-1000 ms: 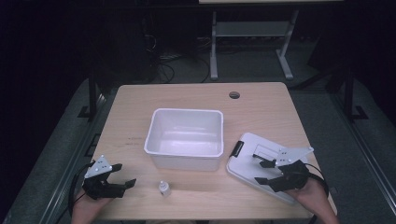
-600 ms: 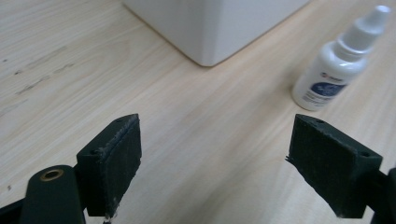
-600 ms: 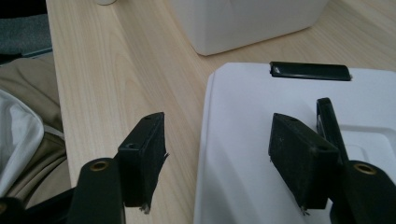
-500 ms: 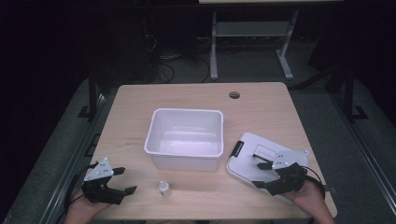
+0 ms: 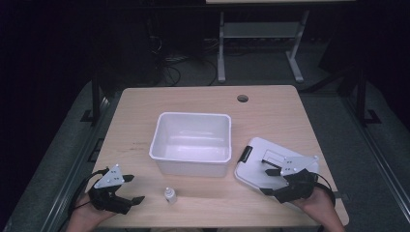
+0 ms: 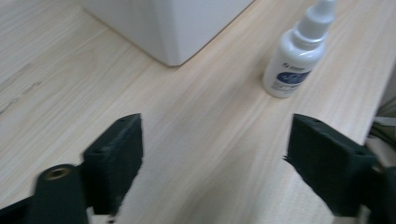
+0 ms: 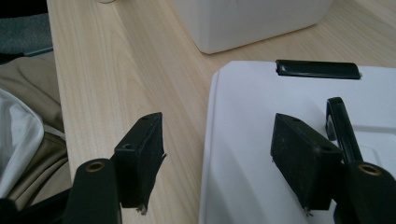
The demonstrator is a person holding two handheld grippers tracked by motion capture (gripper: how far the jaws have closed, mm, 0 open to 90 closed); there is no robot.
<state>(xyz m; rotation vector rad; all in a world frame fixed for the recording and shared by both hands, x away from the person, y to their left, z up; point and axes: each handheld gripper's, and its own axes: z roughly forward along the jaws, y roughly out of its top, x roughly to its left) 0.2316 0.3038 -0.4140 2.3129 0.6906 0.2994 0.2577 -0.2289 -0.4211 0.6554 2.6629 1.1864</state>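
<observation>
At the lower middle of the high view the small white bottle (image 5: 169, 195) stands upright on the tabletop (image 5: 270, 108), just in front of the white bin (image 5: 192, 143). My left tool (image 5: 133, 189) sits near it at lower left, jaws apart and just closing slightly, nothing between them. My right tool (image 5: 266, 181) straddles the white lid's (image 5: 256, 159) near edge, open, jaws just widening

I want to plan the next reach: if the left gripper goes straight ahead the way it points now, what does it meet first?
Probably the small white plastic dropper bottle with a blue label. It stands ahead of the open left gripper, slightly toward one jaw, so depth and aim are uncertain; the white plastic bin is off to the other side.
</observation>
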